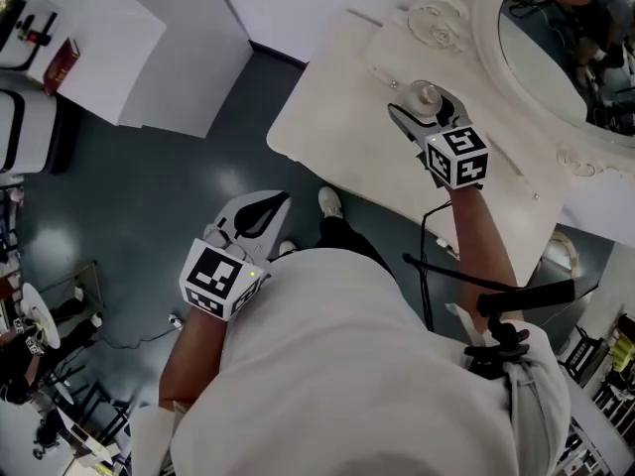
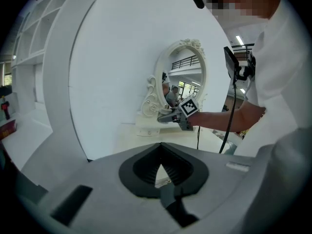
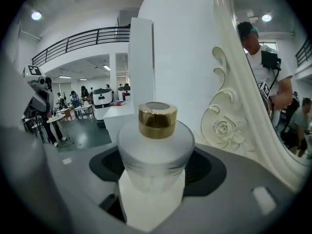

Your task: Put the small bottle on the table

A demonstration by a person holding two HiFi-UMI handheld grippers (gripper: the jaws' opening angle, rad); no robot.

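My right gripper [image 1: 425, 117] grips the small bottle [image 3: 156, 145] between its jaws, upright with the gold cap on top, over the table [image 1: 327, 137] beside the mirror [image 1: 556, 67]. I judge the set-down lies straight below. My left gripper [image 1: 256, 214], jaws closed and empty, hangs over the floor to the near left.

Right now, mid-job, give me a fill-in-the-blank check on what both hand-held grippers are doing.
The right hand-held gripper grips a small frosted glass bottle with a ___ cap. The left hand-held gripper, jaws together, holds ___. The bottle is over the cream table, beside an ornate white ___.
Missing: gold; nothing; mirror.
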